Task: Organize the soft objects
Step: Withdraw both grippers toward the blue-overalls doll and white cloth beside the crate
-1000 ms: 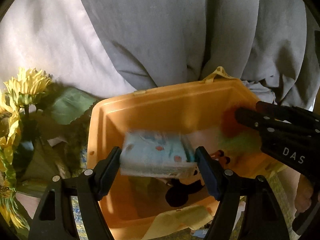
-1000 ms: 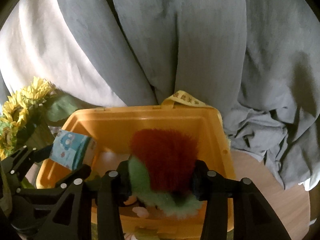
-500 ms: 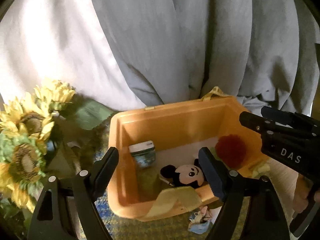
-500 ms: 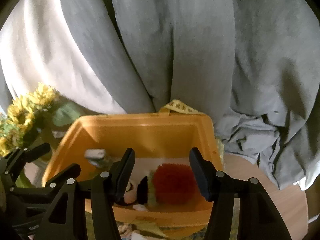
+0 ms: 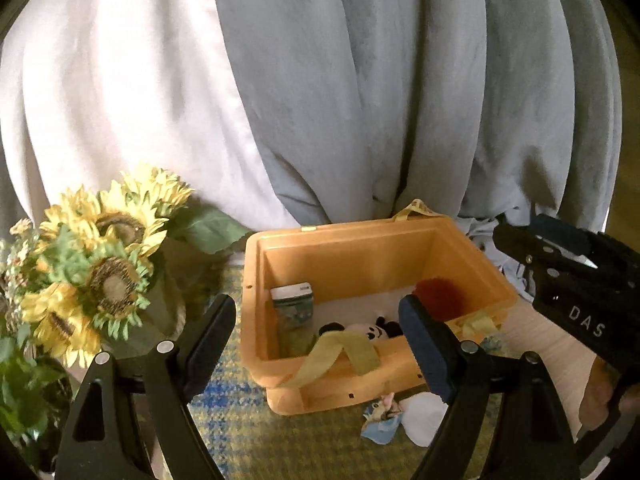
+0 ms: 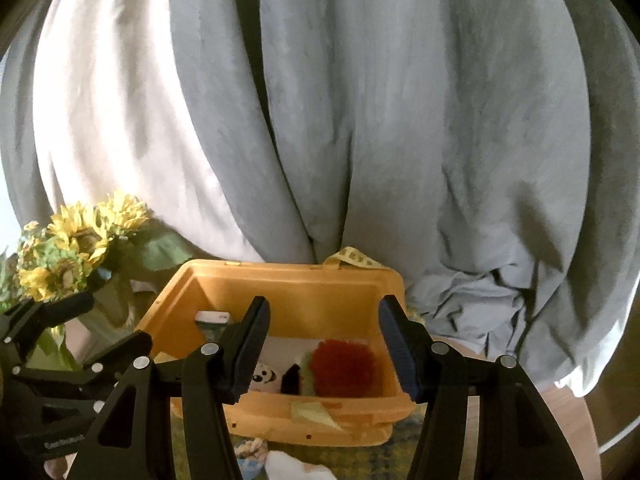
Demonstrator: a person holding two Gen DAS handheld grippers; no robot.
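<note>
An orange plastic bin [image 5: 360,248] [image 6: 288,284] stands on a patterned mat. Inside it lie a tissue pack [image 5: 293,303] [image 6: 212,320] on end at the left wall, a Mickey plush [image 5: 370,330] [image 6: 264,376] and a red and green fuzzy toy [image 5: 438,294] [image 6: 342,368]. My left gripper [image 5: 316,344] is open and empty, above the bin's near side. My right gripper [image 6: 324,348] is open and empty, also back from the bin; it shows at the right of the left wrist view [image 5: 568,280].
A sunflower bouquet [image 5: 92,272] [image 6: 72,248] stands left of the bin. Grey and white curtains [image 5: 360,80] hang behind. Small soft items [image 5: 400,420] [image 6: 280,460] lie on the mat in front of the bin. A yellow-green strap [image 5: 340,352] drapes over the bin's near rim.
Both grippers opened and dropped their loads into the bin: the tissue pack from the left, the fuzzy toy from the right. Both then pulled up and back.
</note>
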